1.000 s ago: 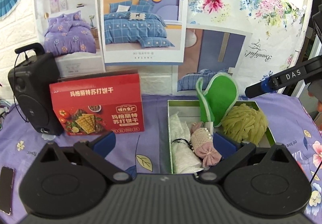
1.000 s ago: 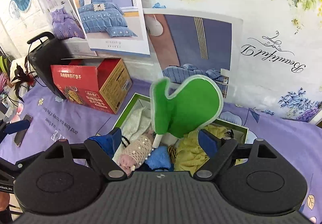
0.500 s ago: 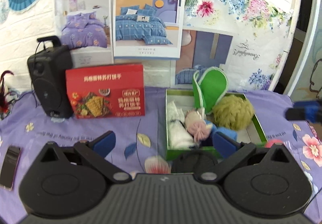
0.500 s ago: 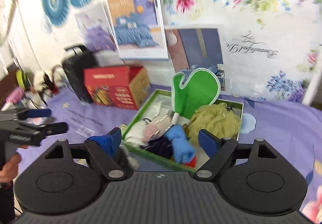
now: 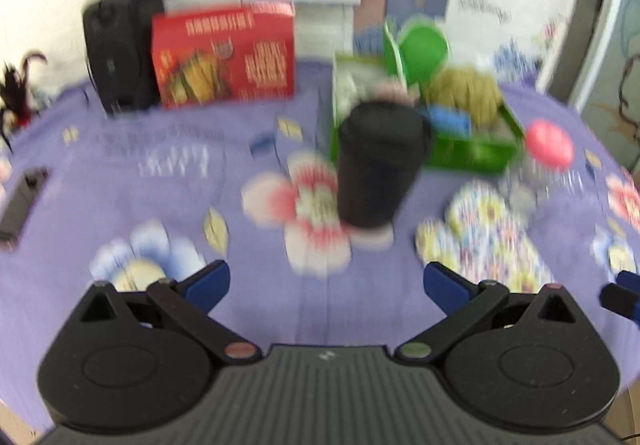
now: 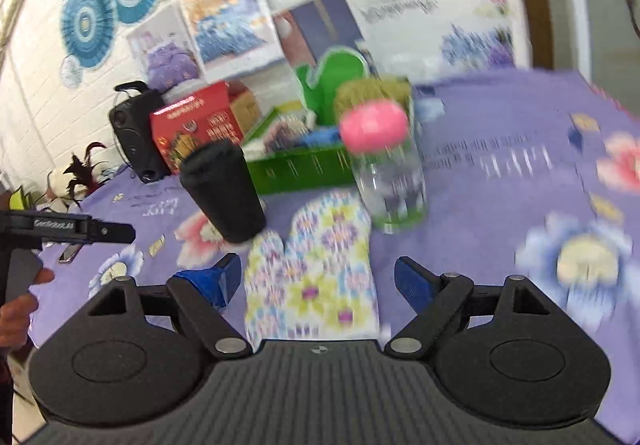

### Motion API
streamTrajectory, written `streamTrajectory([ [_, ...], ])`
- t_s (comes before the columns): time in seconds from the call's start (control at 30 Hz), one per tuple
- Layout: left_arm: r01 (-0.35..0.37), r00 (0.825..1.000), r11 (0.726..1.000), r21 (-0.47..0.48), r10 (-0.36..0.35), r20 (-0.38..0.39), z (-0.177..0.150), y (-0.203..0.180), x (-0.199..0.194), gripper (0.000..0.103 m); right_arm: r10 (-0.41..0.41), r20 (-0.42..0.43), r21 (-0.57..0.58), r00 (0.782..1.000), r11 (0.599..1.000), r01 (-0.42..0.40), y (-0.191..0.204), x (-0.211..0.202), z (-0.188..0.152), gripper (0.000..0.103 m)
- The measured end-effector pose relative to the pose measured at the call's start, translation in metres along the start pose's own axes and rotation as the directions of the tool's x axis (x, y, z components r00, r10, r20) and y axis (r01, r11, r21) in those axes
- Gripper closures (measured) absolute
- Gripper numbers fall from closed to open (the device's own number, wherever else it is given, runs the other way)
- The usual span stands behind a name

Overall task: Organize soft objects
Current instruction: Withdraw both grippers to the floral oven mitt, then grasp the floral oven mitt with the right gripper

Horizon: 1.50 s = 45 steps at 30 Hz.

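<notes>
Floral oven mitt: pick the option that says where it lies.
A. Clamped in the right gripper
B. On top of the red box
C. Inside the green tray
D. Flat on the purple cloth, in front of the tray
D: the floral oven mitt lies flat on the purple cloth, nearer the camera than the green tray, between the open jaws of the right gripper, whose pads stand clear of it.

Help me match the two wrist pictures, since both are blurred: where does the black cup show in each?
Left wrist: the black cup stands at centre, in front of the green box.
Right wrist: the black cup is left of centre, tilted in the picture, in front of the green box.
Shared landmark: the red carton, beside the black speaker.
</notes>
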<state>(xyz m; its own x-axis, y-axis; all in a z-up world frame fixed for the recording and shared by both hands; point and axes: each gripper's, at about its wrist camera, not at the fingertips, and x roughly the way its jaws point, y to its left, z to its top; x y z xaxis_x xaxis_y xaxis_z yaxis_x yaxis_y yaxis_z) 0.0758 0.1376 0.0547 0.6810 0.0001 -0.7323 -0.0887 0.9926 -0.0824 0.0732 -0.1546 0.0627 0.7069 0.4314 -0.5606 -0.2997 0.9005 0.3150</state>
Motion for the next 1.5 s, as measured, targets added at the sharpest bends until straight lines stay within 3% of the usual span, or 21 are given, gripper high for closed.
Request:
streamTrajectory([
  [0.2,0.057,0.991,0.998,-0.003,-0.057,-0.12,-0.022,-0.017,0.025,0.0,-0.036,-0.039,0.026,0.999,0.999,0.037,-0.006,0.017,-0.022,0.033],
  [0.33,0.036,0.992,0.999,0.016,-0.034,-0.122,-0.013,-0.033,0.039,0.0,-0.013,-0.05,0.029,0.999,0.999,0.014,-0.016,0.033,-0.011,0.033],
  [0.5,-0.048,0.993,0.997,0.069,0.055,-0.108,-0.003,-0.047,0.049,0.0,-0.024,-0.075,0.004,0.997,1.0,0.024,-0.019,0.052,-0.004,0.032],
  [0.77,-0.069,0.99,0.995,0.07,0.077,-0.12,-0.001,-0.043,0.057,0.0,-0.019,-0.122,0.014,0.992,1.0,0.021,-0.021,0.082,0.005,0.032],
  [0.93,-0.081,0.989,0.994,0.069,0.088,-0.118,-0.002,-0.038,0.056,0.0,0.027,-0.182,-0.001,0.983,1.0,-0.027,-0.008,0.098,-0.002,0.032],
  [1.2,-0.114,0.987,0.992,0.053,0.119,-0.112,-0.003,-0.022,0.05,0.0,0.118,-0.243,-0.062,0.963,0.989,-0.136,0.032,0.088,-0.019,0.03],
  [1.27,-0.118,0.986,0.992,0.046,0.123,-0.109,-0.003,-0.018,0.048,0.0,0.191,-0.268,-0.037,0.944,0.977,-0.208,0.044,0.086,-0.025,0.03],
  [1.4,-0.13,0.986,0.991,0.039,0.133,-0.101,-0.002,-0.01,0.044,0.0,0.326,-0.336,-0.056,0.884,0.93,-0.364,0.074,0.085,-0.035,0.032],
  [1.43,-0.13,0.986,0.991,0.038,0.134,-0.101,-0.002,-0.009,0.043,0.0,0.327,-0.339,-0.079,0.882,0.924,-0.373,0.078,0.08,-0.034,0.032],
  [1.5,-0.122,0.987,0.992,0.037,0.125,-0.097,-0.001,-0.007,0.04,0.0,0.285,-0.318,-0.139,0.904,0.929,-0.342,0.076,0.069,-0.028,0.032],
])
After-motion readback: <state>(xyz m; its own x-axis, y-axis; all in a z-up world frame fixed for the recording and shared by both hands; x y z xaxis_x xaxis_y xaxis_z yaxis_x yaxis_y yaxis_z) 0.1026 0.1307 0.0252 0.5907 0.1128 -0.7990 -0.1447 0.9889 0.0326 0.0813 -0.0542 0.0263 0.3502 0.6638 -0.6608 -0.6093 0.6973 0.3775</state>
